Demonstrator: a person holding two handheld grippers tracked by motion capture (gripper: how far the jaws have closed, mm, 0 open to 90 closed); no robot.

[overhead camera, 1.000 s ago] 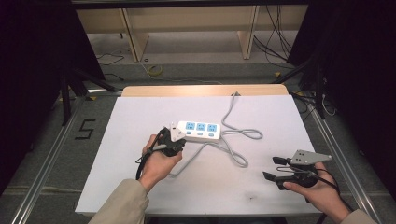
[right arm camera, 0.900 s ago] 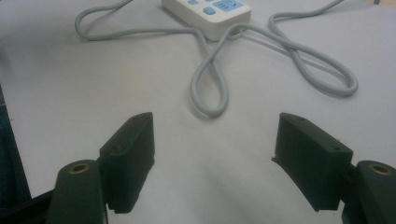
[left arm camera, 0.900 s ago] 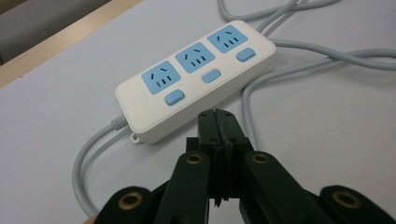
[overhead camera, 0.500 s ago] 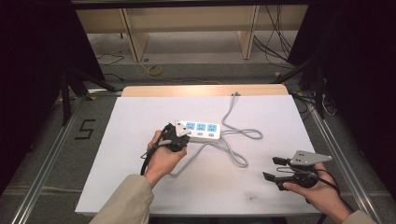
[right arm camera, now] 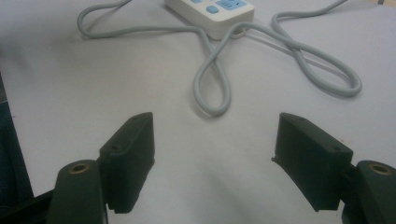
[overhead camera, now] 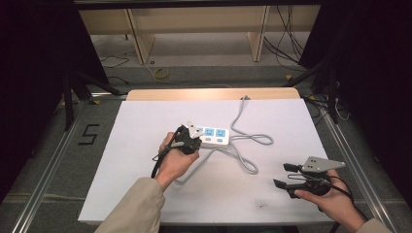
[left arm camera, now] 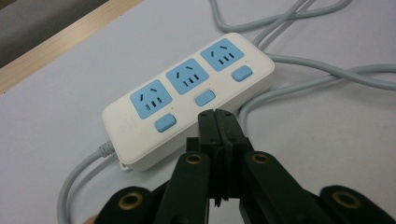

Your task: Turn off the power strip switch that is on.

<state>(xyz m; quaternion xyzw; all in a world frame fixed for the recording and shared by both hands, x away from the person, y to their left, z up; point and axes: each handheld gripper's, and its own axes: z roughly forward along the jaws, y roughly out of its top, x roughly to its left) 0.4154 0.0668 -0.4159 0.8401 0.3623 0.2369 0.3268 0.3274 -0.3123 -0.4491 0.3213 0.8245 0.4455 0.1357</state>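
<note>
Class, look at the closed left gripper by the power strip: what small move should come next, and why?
Probably ease the left gripper forward and down onto the middle blue switch of the power strip. Its jaws are shut to one tip, aimed just short of that switch, as if to press it.

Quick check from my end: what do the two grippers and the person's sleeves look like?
Both grippers are black, each with two blocky jaws on arms with brass-coloured pivots. The left gripper trails a black cable; the right gripper carries a grey three-cornered plate and a black cable. Sleeves are beige.
</note>
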